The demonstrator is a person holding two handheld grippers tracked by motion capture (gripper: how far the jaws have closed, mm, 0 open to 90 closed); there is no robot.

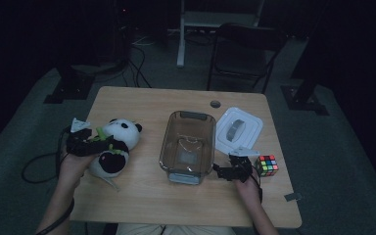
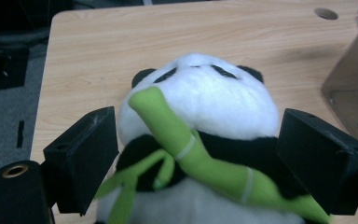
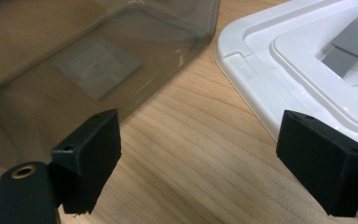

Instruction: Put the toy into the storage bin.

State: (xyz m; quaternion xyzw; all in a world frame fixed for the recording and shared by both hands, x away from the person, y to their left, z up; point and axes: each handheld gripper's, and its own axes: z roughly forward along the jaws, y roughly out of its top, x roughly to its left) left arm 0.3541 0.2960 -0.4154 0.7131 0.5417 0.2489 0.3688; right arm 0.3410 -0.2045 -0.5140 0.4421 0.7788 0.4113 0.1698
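left gripper (image 2: 196, 154) astride panda toy (image 2: 205, 107), head pointing away, upper right.

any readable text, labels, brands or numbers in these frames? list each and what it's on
None readable.
Clear container: a pale square patch on its base, maybe a label or moulded mark, too blurred to read.
White lid: plain, with a grey handle and no print visible.
Panda plush, colour cube, both grippers' black jaws: no lettering visible.
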